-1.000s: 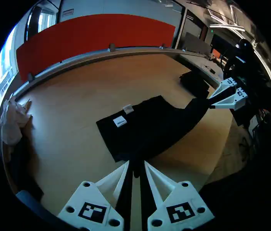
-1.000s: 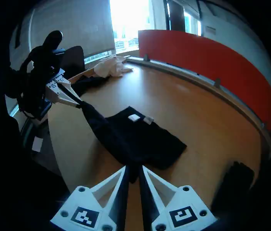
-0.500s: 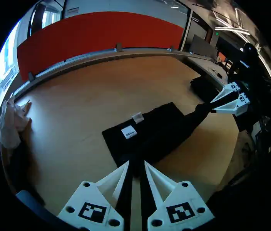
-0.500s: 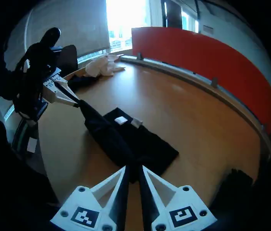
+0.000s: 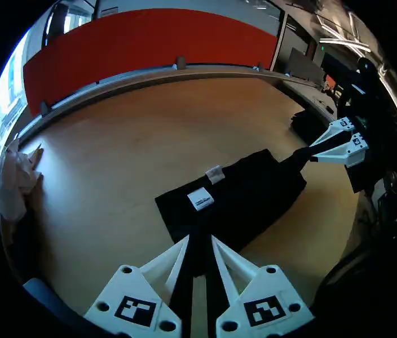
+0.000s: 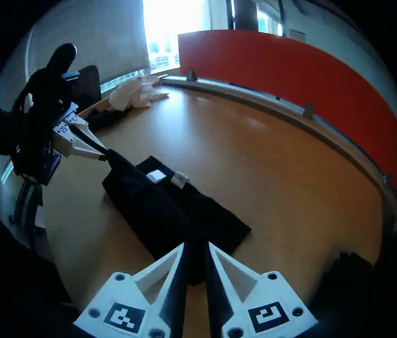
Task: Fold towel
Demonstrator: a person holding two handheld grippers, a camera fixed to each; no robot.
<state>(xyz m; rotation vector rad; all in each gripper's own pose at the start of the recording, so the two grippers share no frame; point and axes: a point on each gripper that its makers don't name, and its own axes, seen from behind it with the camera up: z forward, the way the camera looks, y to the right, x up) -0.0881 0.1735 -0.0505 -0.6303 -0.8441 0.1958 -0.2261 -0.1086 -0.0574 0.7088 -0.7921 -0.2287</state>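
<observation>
A black towel (image 5: 238, 200) with two white tags lies folded on the wooden table, its near edge lifted. My left gripper (image 5: 199, 248) is shut on one corner of that edge at the bottom of the left gripper view. The right gripper (image 5: 310, 156) shows at the right there, pinching the other corner. In the right gripper view the towel (image 6: 164, 208) stretches from my right gripper (image 6: 196, 253), shut on it, to the left gripper (image 6: 104, 156) at the left.
A long wooden table (image 5: 131, 129) runs to a red partition (image 5: 142, 39). A pale crumpled cloth (image 6: 133, 93) and a dark cloth (image 6: 100, 118) lie at the far end by the window. Another dark pile (image 5: 308, 121) sits near the right edge.
Both grippers carried the lifted towel edge forward over the rest. The slack part between them has come down, so the towel now lies as a narrower folded band.
</observation>
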